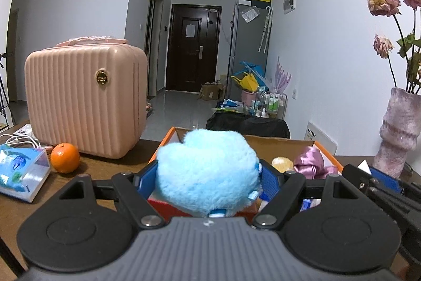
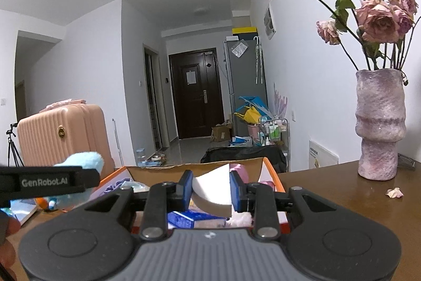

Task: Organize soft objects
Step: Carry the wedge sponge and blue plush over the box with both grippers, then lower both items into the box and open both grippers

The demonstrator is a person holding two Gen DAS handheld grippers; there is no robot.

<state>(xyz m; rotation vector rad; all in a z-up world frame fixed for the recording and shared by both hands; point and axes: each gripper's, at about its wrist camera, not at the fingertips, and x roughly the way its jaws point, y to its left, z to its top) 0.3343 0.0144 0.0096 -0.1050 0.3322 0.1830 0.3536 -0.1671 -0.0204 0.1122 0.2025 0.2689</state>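
Observation:
My left gripper (image 1: 208,175) is shut on a fluffy light-blue plush toy (image 1: 208,173) and holds it over the near edge of an orange-rimmed cardboard box (image 1: 168,136). In the box lie a shiny pink satin cloth (image 1: 310,159) and a yellowish soft item (image 1: 282,163). My right gripper (image 2: 211,187) is shut on a white sponge wedge (image 2: 214,191) over the same box (image 2: 271,170). The left gripper and the blue plush (image 2: 84,159) show at the left of the right wrist view.
A pink ribbed case (image 1: 86,99) stands at the back left of the brown table (image 1: 110,165), with an orange (image 1: 65,157) and a tissue pack (image 1: 21,173) in front. A purple vase (image 2: 379,123) of dried roses stands on the right, a fallen petal (image 2: 394,192) near it.

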